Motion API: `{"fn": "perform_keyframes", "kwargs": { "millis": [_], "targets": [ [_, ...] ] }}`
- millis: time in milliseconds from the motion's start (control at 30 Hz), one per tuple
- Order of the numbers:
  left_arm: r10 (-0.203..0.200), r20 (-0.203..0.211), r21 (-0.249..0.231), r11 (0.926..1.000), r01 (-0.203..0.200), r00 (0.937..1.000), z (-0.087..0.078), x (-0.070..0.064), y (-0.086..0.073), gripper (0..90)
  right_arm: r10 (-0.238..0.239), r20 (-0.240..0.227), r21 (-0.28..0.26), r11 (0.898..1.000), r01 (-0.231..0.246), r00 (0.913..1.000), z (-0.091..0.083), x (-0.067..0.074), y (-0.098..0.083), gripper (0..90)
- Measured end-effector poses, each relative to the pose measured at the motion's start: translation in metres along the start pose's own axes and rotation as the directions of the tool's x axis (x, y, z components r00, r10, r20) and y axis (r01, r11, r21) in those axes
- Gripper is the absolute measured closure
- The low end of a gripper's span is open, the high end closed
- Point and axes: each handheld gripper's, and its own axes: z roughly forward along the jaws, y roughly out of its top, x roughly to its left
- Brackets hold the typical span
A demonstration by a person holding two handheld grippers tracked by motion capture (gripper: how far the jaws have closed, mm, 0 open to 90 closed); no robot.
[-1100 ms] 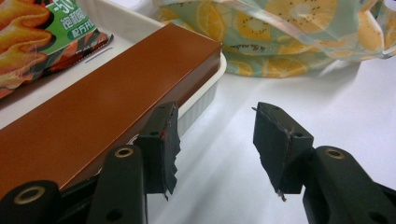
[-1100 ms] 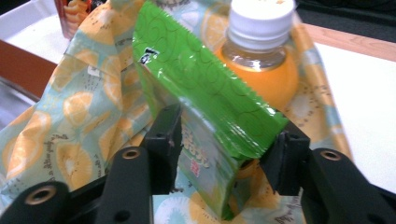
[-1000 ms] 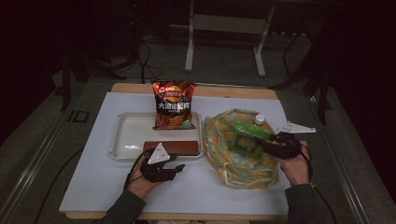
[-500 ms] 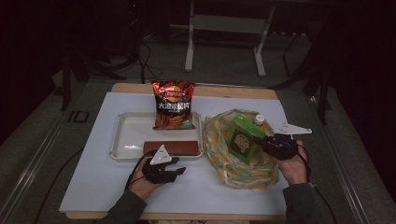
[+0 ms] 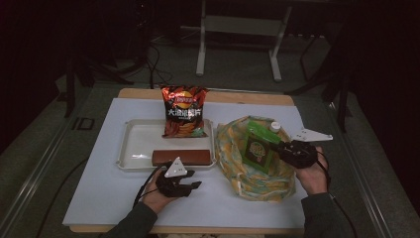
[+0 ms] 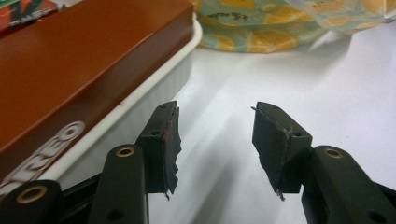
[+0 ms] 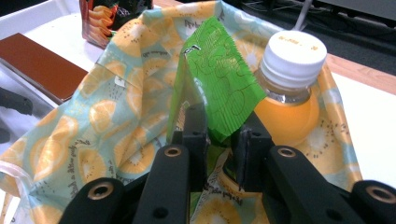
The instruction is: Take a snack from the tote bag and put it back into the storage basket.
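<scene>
Nearest me, my left tongs (image 5: 190, 186) rest low over the white surface (image 5: 99, 198), jaws apart with nothing between them, just beside the front wall of the white tray (image 5: 133, 144). My right tongs (image 7: 219, 140) have just been closing and now pinch the sealed edge of the green packet (image 7: 219, 88), which stands tilted inside the lemon-print bag (image 7: 107, 126) at the right of the surface. Just beside the packet, in the same bag, sits an orange drink bottle (image 7: 287, 109) with a white cap. In the tray lies a brown box (image 5: 181, 157) along the front wall. Farthest off, a bag of crisps (image 5: 183, 111) stands at the tray's far edge.
</scene>
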Motion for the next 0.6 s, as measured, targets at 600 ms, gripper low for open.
{"fn": "perform_keyframes", "kwargs": {
  "millis": [600],
  "targets": [
    [0.024, -0.014, -0.006, 0.9997, -0.024, 0.9996, 0.005, -0.002, -0.002, 50.4, -0.049, 0.0, -0.013, 0.999, 0.049, 0.9988, -0.009, 0.006, 0.017, 77.2]
  ]
}}
